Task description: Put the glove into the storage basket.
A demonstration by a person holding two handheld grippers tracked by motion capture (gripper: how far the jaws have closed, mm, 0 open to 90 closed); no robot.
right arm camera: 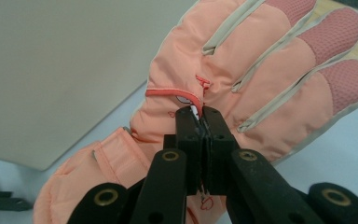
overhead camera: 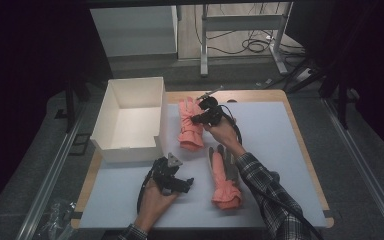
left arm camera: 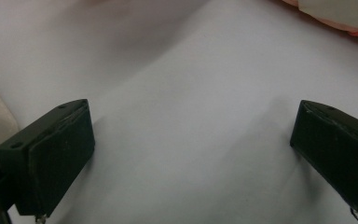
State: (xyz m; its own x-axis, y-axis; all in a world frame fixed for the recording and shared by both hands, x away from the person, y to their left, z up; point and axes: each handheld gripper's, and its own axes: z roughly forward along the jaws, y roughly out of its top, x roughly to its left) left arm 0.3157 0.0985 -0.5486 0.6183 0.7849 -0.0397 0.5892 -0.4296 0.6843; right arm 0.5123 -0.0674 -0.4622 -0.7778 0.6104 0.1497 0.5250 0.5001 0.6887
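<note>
Two salmon-pink winter gloves lie on the pale grey mat (overhead camera: 270, 150) that covers the wooden table, and one white cardboard box (overhead camera: 111, 107) stands open at the mat's far left corner. The far glove (overhead camera: 190, 125) lies just beside the box's right wall, its fingers pointing away from the person. The right gripper (overhead camera: 196, 119) sits on the back of this glove with its jaws pressed together, pinching a fold of the fabric near the small zip; in the right gripper view the closed tips (right arm camera: 203, 114) bite into the glove (right arm camera: 242, 79) just below the knuckles, where three textured fingertip patches and pale trim show. The near glove (overhead camera: 225, 175) lies palm up beside the person's right forearm, grey fingers away from the person and cuff toward the near edge, touched by neither tool. The left gripper (overhead camera: 187, 182) rests low over bare mat to the left of that glove, its two jaws spread wide and holding nothing, as the left gripper view (left arm camera: 191, 154) confirms.
</note>
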